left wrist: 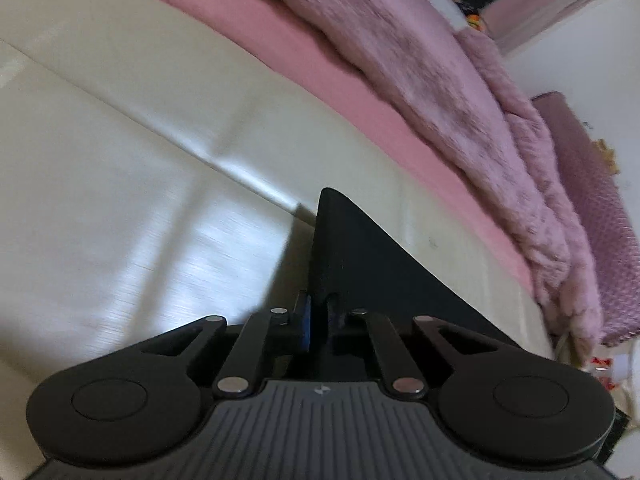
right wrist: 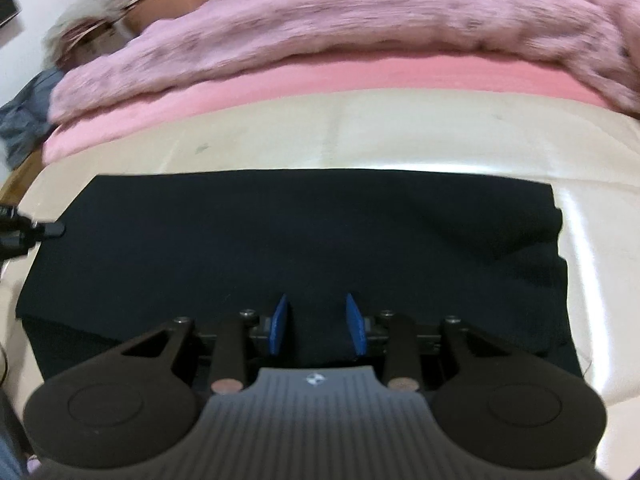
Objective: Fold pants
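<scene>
On a cream bed cover, the left tool (left wrist: 318,320) is pressed together, pinching a raised corner of the black pants (left wrist: 360,264) into a peak. The right tool (right wrist: 318,324) hangs with its blue pads (right wrist: 279,326) spread over the near edge of the pants (right wrist: 300,232), nothing between them. The pants lie flat, folded into a wide rectangle on the cream cover (right wrist: 440,136). Beyond them run a pink sheet (right wrist: 320,80) and a rumpled fluffy pink blanket (right wrist: 360,12).
</scene>
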